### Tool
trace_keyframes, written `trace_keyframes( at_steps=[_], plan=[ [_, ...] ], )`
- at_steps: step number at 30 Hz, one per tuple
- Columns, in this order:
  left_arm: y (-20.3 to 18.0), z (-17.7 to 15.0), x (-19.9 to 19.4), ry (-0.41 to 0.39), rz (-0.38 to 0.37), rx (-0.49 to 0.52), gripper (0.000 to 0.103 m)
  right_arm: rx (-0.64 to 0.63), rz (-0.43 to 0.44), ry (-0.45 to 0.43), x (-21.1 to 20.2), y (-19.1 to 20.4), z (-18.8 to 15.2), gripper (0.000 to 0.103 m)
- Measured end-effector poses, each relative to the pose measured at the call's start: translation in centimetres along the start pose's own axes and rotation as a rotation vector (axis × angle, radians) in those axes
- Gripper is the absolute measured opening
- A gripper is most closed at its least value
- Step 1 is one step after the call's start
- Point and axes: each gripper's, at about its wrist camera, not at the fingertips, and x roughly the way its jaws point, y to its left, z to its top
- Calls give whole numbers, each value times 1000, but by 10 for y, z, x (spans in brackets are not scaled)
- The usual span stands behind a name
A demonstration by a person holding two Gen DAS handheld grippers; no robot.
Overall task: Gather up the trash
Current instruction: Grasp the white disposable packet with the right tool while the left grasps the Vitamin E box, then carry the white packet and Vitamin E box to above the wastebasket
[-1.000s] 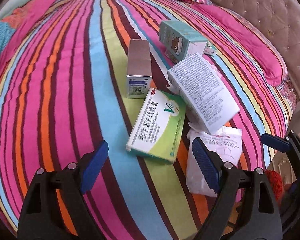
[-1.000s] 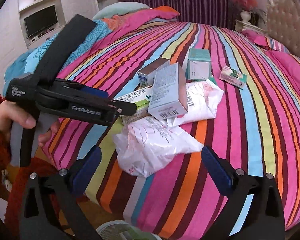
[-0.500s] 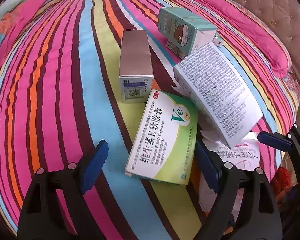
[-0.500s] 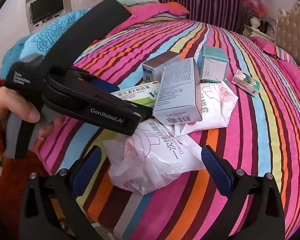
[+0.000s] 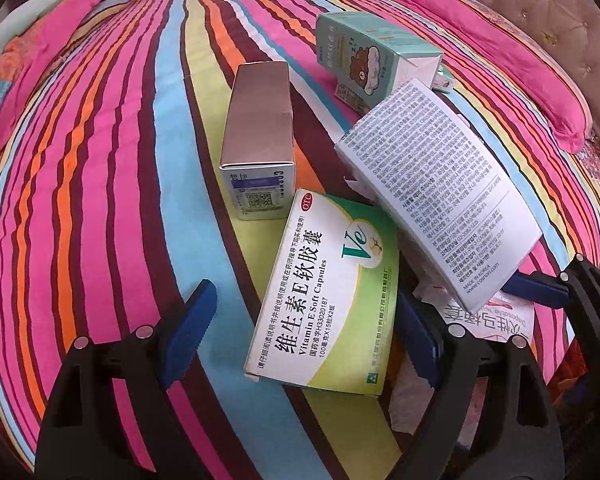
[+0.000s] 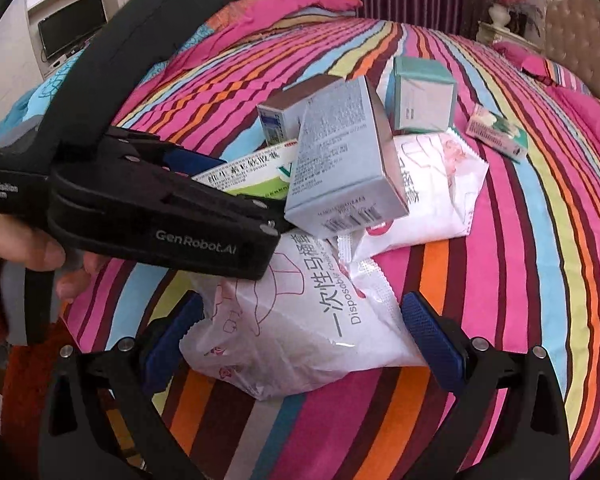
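Both tongs are standing spread over the litter on the bed. The left tongs [image 5: 304,332] are closing slightly around a flat cardboard box [image 5: 324,300] that is lying between the blue ribbed pads without touching either; its long axis is running from the tongs away up the bed. It is showing "Vitamin E Soft Capsules", "OTC", a big "Ve" and Chinese characters on white and green.

The right tongs [image 6: 308,340] are straddling a crinkled white plastic packet [image 6: 300,332], printed "Disposable" with Chinese characters and pink line art, lying crosswise at the bed's near edge. No pad is pressing it.

Leaning over the capsule box is a tall white carton [image 5: 440,208] covered in dense Korean print, with "MADE IN KOREA" readable and a barcode on its end in the right view. Beside it a silvery slim carton [image 5: 258,140] with a QR code is pointing up the bed. Behind are sitting a teal box [image 5: 372,60] with a cartoon bear, a second white packet [image 6: 432,196] and a small green-and-pink box [image 6: 498,132]. The quilt [image 5: 100,200] is striped pink, orange, blue and lime. A hand [image 6: 24,248] is gripping the left tool, marked "GenRobot.AI".
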Motion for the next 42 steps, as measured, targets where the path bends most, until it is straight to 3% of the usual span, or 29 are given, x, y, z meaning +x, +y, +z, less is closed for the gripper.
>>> trace_keyframes(
  at_steps=[3,8,11,16,22,31,42],
  plan=[
    [1,0,-2,-5,30,-5,66,10,-9,4,-2,1,-2,90],
    [7,-3,-8,-2,21,-32,65,43,6,7,-12,-3,-6,74],
    [7,-7,-14,-3,9,-52,65,48,-18,4,-21,-4,-8,70],
    [6,-15,-27,-17,-10,-79,65,129,-46,-15,-37,-25,-10,68],
    [7,-31,-44,-20,23,-97,65,204,-98,-33,-51,-47,-14,68],
    [8,-60,-75,-35,38,-119,65,281,-66,-62,-70,-55,-25,68],
    [-23,-112,-108,-58,-4,-109,65,298,-42,-73,-101,-46,-47,68]
  ],
)
